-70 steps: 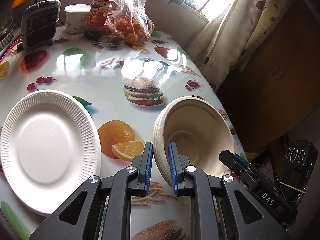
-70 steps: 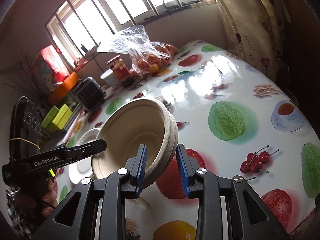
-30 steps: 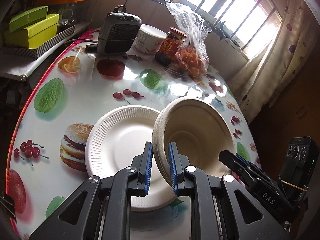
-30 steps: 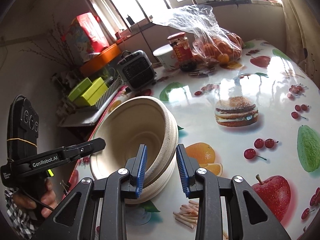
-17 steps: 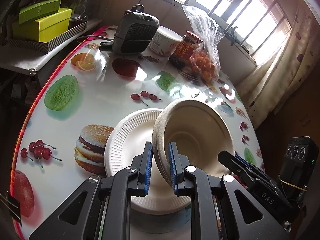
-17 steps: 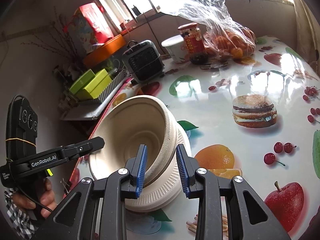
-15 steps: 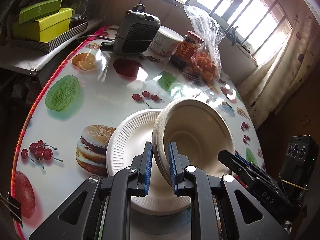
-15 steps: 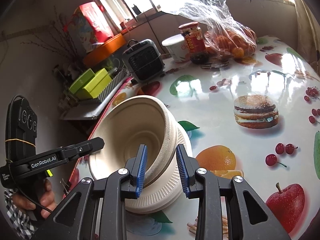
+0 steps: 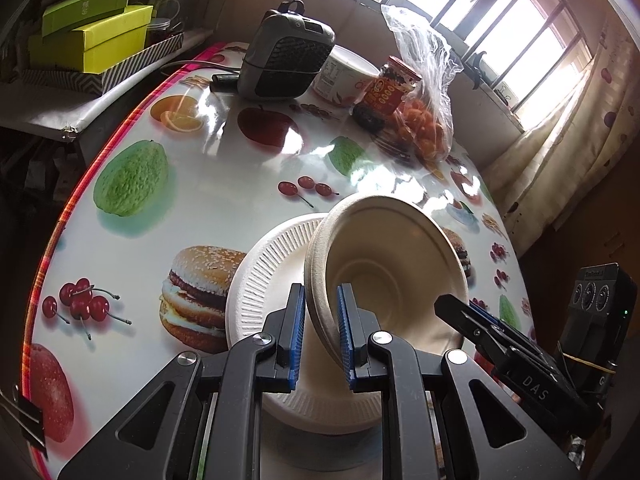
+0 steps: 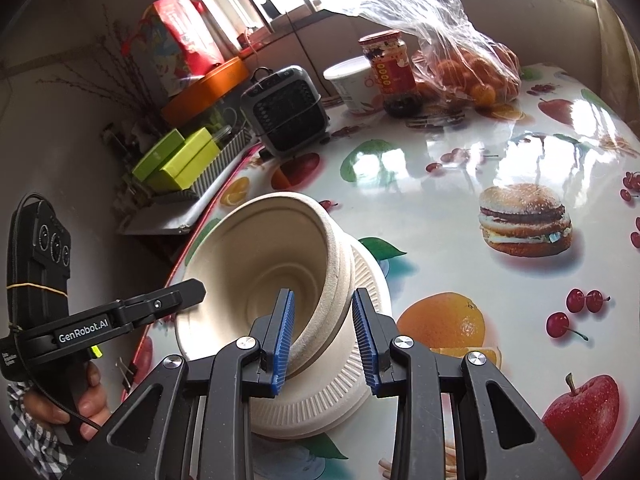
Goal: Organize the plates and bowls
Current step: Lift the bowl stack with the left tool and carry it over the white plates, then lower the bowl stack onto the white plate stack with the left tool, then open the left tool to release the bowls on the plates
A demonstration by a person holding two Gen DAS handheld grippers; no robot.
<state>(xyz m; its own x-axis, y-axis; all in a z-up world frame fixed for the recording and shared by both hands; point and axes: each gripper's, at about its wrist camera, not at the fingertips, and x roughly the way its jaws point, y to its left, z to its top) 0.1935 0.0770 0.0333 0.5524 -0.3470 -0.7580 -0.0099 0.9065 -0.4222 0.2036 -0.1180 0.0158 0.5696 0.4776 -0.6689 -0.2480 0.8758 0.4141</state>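
Observation:
A stack of beige paper bowls [image 9: 392, 264] is held between both grippers, just above a white ribbed paper plate [image 9: 260, 280] on the fruit-print table. My left gripper [image 9: 320, 336] is shut on the stack's left rim. My right gripper [image 10: 325, 340] is shut on the opposite rim of the bowls [image 10: 264, 264], with the plate [image 10: 360, 368] directly beneath. The bowls hide most of the plate's middle. Whether the bowls touch the plate I cannot tell.
At the back of the table stand a grey heater [image 9: 288, 60], a white tub [image 9: 344, 76], a red-labelled jar [image 9: 384, 92] and a plastic bag of oranges [image 9: 424, 128]. Green boxes [image 9: 88, 36] sit on a shelf left of the table edge [image 9: 72, 200].
Both grippers have carried the bowl stack leftward across the table and over the white plate, and in the last half second lowered it a little closer to the plate.

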